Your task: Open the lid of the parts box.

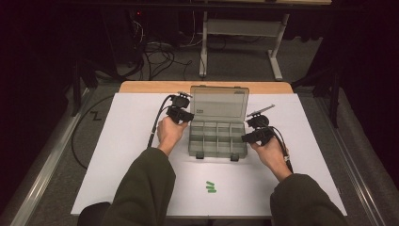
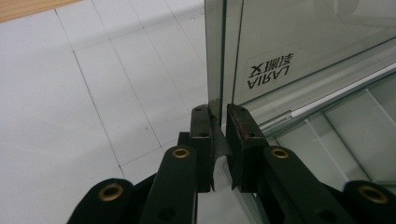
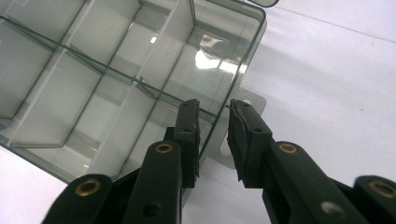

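While the clear plastic organizer box [image 1: 218, 139] sits near the middle of the tabletop [image 1: 122, 155], toward its far edge, its lid [image 1: 220, 104] stands raised and open at the back. At the box's left side, the left hand-held gripper [image 1: 181, 114] is clamped on the left edge of that raised lid; in the left gripper view its black jaws stand close together with the thin clear panel [image 2: 219, 56] pinched between the pads, just above the hinge. At the box's right side, the right hand-held gripper [image 1: 251, 136] meets the box's near right corner. In the right gripper view its jaws stand a little apart and straddle the box's side wall [image 3: 224, 112], one jaw inside over a compartment and the other outside by the small latch tab [image 3: 233, 154]; whether the pads press on the wall I cannot tell. The compartments in view hold nothing. A few small green pieces [image 1: 210, 187] lie together near the tabletop's near edge, well apart from both grippers.
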`<act>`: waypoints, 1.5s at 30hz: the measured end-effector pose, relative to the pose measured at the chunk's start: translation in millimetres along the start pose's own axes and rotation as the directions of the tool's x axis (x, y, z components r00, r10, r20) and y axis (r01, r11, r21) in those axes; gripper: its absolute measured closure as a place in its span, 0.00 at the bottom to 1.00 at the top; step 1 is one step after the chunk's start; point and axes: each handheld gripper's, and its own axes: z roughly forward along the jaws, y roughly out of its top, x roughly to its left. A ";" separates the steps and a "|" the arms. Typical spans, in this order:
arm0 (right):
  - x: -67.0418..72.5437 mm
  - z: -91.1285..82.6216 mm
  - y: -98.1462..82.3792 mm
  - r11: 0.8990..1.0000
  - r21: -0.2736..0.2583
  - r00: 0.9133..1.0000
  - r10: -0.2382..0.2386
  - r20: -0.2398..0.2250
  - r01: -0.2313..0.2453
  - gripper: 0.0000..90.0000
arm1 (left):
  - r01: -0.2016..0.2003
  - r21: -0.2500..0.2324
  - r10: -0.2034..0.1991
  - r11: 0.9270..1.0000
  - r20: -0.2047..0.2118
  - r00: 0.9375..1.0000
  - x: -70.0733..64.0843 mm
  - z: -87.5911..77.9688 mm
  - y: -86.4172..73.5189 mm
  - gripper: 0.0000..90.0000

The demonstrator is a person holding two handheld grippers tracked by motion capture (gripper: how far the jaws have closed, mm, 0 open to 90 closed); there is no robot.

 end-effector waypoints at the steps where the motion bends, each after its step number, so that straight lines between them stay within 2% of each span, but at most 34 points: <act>1: -0.3 0.1 0.2 1.000 0.000 1.000 -0.005 0.000 0.005 0.84 | -0.002 0.001 0.002 1.000 0.000 1.000 0.1 -0.2 -0.1 0.90; 28: -1.5 0.3 0.9 1.000 -0.001 1.000 -0.021 -0.006 0.021 0.84 | 0.006 0.026 -0.007 1.000 0.025 1.000 2.9 -2.5 -0.2 0.89; 45: -1.1 0.4 0.6 1.000 -0.003 1.000 -0.025 -0.005 0.025 0.82 | 0.012 0.023 -0.013 1.000 0.006 1.000 4.5 -1.8 -0.8 0.79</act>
